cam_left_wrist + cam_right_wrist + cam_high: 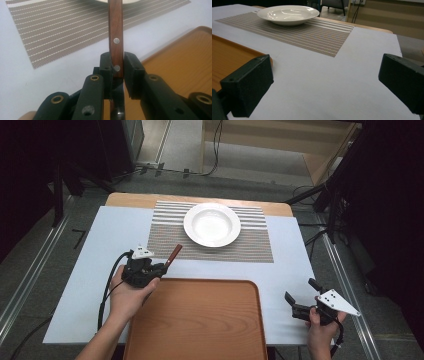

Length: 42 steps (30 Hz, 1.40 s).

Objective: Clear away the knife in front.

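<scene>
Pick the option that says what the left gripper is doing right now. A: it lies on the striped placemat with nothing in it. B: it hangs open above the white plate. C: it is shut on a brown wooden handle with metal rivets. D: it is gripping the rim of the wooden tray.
C: in the left gripper view the left gripper has both jaws pressed against the wooden handle, rivets showing.

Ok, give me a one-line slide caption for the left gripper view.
Left gripper clamps a riveted wooden handle above the white table, striped placemat ahead, wooden tray alongside.
</scene>
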### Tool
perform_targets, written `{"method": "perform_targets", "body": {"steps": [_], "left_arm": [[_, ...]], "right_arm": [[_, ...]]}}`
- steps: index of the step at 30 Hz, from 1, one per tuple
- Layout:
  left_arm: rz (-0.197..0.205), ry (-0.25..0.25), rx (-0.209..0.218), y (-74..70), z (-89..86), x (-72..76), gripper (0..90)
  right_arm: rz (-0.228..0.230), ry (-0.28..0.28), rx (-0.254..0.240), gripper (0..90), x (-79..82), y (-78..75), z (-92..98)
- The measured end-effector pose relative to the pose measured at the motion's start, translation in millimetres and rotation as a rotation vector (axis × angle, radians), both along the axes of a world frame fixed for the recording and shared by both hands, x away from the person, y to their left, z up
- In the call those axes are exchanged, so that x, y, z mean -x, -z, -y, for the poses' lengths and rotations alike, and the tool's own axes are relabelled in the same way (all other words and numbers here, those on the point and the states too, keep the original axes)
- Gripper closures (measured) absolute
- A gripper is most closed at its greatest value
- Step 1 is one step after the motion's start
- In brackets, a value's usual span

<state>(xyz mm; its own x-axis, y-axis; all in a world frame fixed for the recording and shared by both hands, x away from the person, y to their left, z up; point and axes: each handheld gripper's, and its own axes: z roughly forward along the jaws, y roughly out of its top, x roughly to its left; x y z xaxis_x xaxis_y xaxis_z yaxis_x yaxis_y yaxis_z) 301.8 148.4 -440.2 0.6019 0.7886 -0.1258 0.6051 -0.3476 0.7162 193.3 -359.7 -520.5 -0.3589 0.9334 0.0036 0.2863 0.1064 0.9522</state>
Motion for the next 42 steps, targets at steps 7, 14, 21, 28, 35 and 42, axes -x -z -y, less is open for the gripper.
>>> {"method": "perform_targets", "body": {"steps": [7,14,21,28,35,42], "left_arm": [[-0.016,0.005,-0.001,12.1,0.4,16.4,76.9],[-0.027,-0.001,0.007,19.5,-4.1,29.4,76.8],[-0.039,0.000,0.001,25.7,-4.8,45.2,76.8],[-0.056,0.010,0.000,32.7,-5.3,59.6,76.8],[-0.070,-0.003,0.010,38.4,-11.6,70.2,76.8],[-0.099,-0.009,0.017,45.8,-17.3,81.2,76.8]], "right_arm": [[0.000,0.001,0.001,0.0,0.0,0.0,-0.1],[0.000,0.000,0.000,0.0,0.1,0.0,0.0],[-0.001,0.000,0.001,0.0,0.2,0.0,-0.1],[0.000,0.000,0.001,0.0,0.1,0.1,0.0],[-0.001,0.001,0.002,0.0,0.1,0.1,-0.2],[0.001,-0.002,0.004,0.0,-0.2,0.1,-0.6]]}}
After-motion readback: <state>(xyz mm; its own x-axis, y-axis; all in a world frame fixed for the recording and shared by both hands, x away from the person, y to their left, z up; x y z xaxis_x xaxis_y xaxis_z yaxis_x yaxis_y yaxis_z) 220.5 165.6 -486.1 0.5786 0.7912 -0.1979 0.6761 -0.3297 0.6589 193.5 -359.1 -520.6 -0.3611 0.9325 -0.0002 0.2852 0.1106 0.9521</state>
